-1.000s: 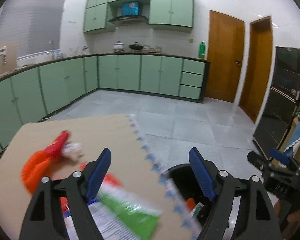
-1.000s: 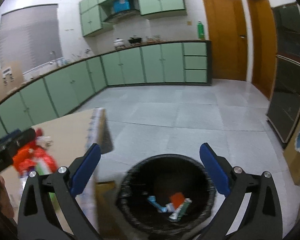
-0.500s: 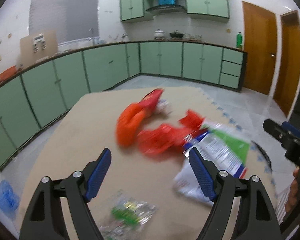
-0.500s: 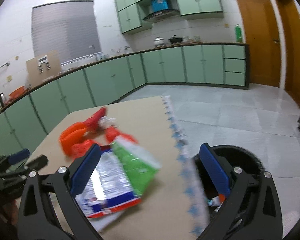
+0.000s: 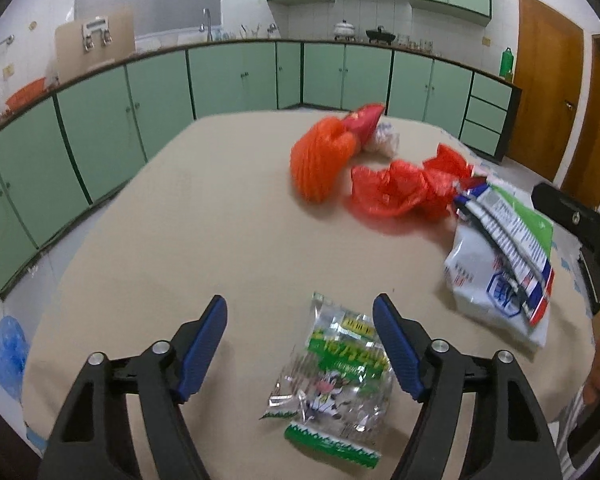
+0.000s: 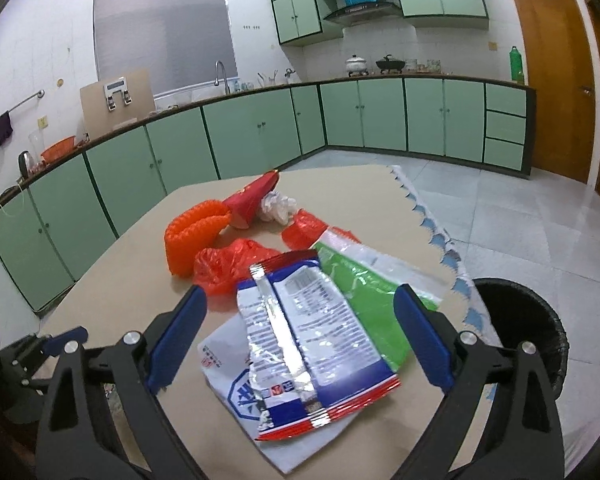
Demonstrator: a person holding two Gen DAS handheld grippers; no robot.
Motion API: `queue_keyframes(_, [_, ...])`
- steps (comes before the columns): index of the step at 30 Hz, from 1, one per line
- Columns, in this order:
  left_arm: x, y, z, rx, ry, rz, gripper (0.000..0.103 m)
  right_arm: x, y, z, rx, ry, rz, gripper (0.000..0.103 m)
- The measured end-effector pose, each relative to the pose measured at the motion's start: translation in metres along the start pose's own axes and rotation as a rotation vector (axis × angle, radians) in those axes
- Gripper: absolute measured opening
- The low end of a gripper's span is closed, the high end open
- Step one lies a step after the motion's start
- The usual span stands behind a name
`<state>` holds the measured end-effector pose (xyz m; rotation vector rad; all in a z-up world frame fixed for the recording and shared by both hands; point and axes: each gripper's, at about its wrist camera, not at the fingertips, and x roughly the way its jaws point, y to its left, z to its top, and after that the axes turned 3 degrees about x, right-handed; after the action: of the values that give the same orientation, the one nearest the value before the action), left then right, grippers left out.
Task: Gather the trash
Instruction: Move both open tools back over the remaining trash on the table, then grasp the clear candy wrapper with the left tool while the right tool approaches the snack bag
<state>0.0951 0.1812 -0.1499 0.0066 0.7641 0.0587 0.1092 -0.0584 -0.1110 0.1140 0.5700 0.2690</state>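
Left tool (image 5: 300, 336) jaws apart, just been closing, empty; clear snack wrapper (image 5: 336, 384) lies flat at the counter (image 5: 180, 240) near edge, partly between them. Light, crinkly, slippery film (pinch a raised edge).

Wrapper-strewn beige table (image 5: 188, 240)
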Motion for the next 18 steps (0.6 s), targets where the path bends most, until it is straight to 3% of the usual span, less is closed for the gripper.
queue_keyframes(15, [0.009,-0.002,-0.012,-0.014,0.064,-0.052,0.067,0.007,0.009,-0.005,-0.055,0.025,0.01,0.091])
queue_keyframes(18, [0.007,-0.006,-0.011,0.0,0.061,-0.067,0.041,0.006,0.009,-0.005,-0.055,0.026,0.01,0.091])
